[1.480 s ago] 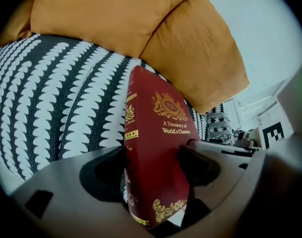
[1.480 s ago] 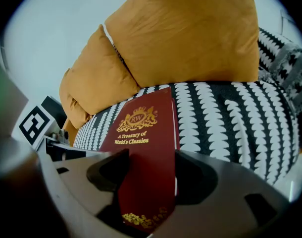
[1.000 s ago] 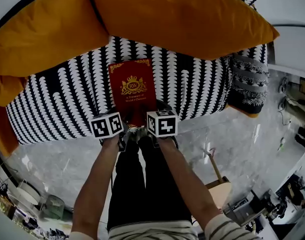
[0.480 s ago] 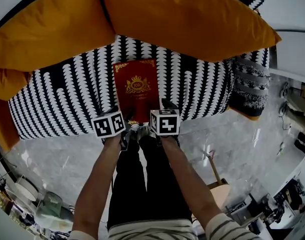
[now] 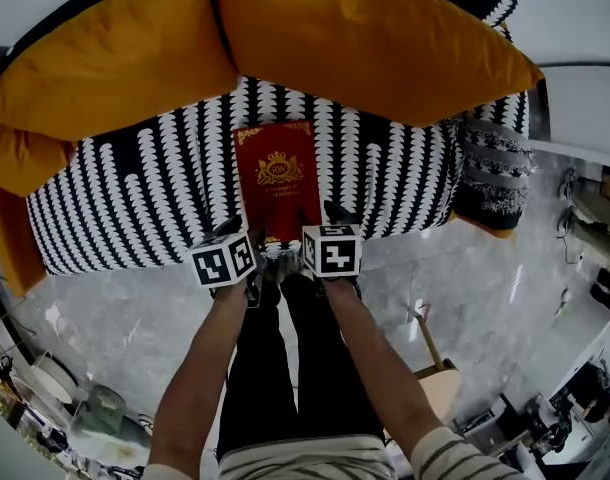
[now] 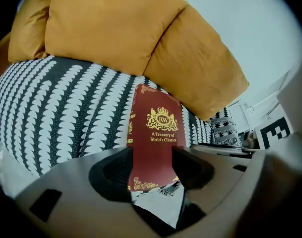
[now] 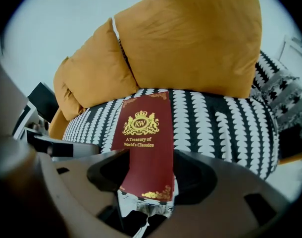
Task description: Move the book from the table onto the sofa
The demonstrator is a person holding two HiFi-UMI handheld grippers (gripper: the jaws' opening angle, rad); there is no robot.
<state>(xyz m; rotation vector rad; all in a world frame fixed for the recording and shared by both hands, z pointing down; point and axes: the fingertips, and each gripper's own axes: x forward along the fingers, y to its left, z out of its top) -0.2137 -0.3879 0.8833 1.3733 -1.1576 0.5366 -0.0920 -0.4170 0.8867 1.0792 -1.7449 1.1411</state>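
A dark red book (image 5: pixel 277 176) with a gold crest lies flat on the black-and-white patterned sofa seat (image 5: pixel 135 188), its near end at the seat's front edge. In the left gripper view the book (image 6: pixel 158 133) shows in the gap between the jaws of my left gripper (image 6: pixel 153 171); those jaws are closing, and their pads stand clear of the cover. My right gripper (image 7: pixel 148 176) is open, with the book (image 7: pixel 143 138) lying beyond its jaws, untouched. In the head view the left gripper (image 5: pixel 243 238) and the right gripper (image 5: pixel 320 226) hover at the book's near corners.
Two big orange cushions (image 5: pixel 365 38) lean on the sofa's back behind the book. A patterned throw (image 5: pixel 495 168) hangs at the seat's right end. The person's legs (image 5: pixel 285 368) stand on the marble floor (image 5: pixel 115 308), and a wooden piece (image 5: pixel 440 378) sits lower right.
Both grippers have lifted and drawn back a little from the book's near end. The book stays flat on the seat.
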